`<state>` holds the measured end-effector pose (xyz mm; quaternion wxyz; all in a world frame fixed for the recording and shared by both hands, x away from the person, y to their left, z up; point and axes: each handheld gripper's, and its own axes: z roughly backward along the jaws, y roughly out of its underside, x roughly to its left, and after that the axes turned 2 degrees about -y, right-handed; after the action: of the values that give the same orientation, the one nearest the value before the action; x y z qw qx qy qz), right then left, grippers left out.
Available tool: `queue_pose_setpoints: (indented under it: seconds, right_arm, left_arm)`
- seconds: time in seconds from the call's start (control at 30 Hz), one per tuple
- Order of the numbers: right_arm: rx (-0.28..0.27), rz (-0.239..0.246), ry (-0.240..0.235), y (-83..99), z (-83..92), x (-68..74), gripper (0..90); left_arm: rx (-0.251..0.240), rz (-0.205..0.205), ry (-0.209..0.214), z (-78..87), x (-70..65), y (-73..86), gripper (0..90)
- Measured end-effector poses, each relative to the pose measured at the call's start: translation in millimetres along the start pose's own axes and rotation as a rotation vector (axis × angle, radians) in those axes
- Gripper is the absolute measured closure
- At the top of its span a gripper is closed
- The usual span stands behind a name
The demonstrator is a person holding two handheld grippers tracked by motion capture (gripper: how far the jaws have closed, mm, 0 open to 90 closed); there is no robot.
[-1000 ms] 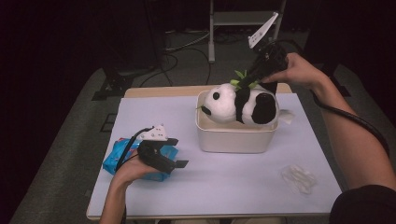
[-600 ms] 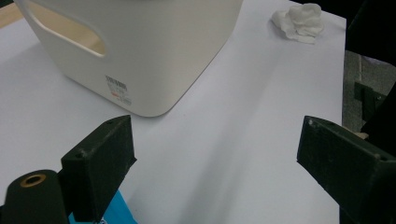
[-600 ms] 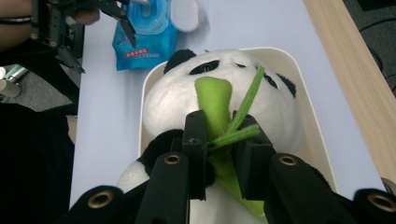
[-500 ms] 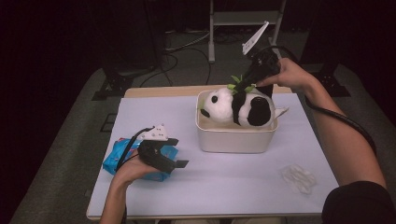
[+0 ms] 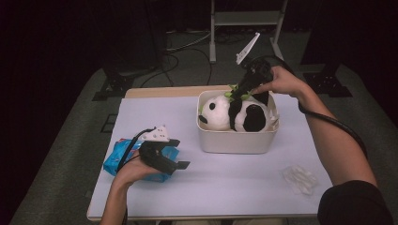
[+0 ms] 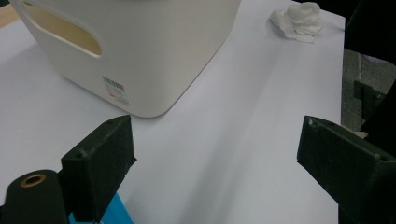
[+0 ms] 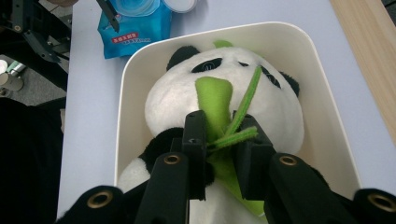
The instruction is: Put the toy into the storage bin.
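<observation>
Dark floor with cables and metal stands fills the top of the high view, and below it a bench (image 5: 244, 183) under a pale lilac sheet takes up the middle of the frame. Right of centre on it stands a cream tub (image 5: 234, 138) with a panda plush (image 5: 237, 115) lying inside, head toward the left. From the right edge a forearm reaches to the tub's upper rim, and the right tongs (image 5: 240, 92) point down into the tub; in the right gripper view these tongs (image 7: 223, 140) are closed on the green bamboo sprig (image 7: 219, 105) that lies on the panda's chest, its stalks pinched between the pads. At lower left of the high view the left tongs (image 5: 176, 157) rest on a blue wipes packet (image 5: 117, 157), and in the left gripper view their jaws stand wide apart with nothing between them. A crumpled white wad (image 5: 298, 178) lies at lower right, well apart from the tub
</observation>
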<state>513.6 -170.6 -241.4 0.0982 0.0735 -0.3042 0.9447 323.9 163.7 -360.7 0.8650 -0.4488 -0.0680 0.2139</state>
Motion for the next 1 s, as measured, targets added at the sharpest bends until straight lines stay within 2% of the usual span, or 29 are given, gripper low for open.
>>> queue_pose_setpoints:
  seconds: [0.4,0.43,0.47,0.53,0.6,0.73,0.87,1.0]
  right_arm:
    - [0.009,-0.003,-0.013,18.6,-31.1,0.2,75.3]
    - [0.014,-0.005,-0.024,20.4,-33.5,-0.4,76.2]
    - [0.017,-0.007,-0.030,21.7,-35.1,-0.6,85.1]
    - [-0.037,-0.006,-0.059,24.0,-33.8,0.9,83.5]
    - [-0.060,-0.009,-0.056,24.3,-30.4,1.9,83.5]
    - [-0.036,-0.028,-0.052,31.5,-31.9,1.0,83.5]
    - [-0.046,-0.038,-0.060,40.7,-35.0,3.2,82.4]
    - [-0.048,-0.044,-0.048,49.0,-39.2,5.8,82.3]
  left_arm:
    - [0.015,-0.009,0.012,-4.5,-2.7,-0.7,10.3]
    - [0.014,-0.008,0.012,-4.5,-2.9,-0.8,10.3]
    - [0.012,-0.010,0.011,-4.1,-2.8,-1.1,10.3]
    - [0.010,-0.008,0.012,-4.0,-3.0,-1.1,10.3]
    - [0.014,-0.007,0.012,-4.6,-2.8,-0.8,10.3]
    - [0.011,-0.009,0.016,-5.9,-2.6,-0.4,10.3]
    - [0.015,-0.010,0.019,-7.2,-2.7,-0.7,10.3]
    - [0.009,-0.014,0.022,-7.8,-4.0,-3.3,10.3]
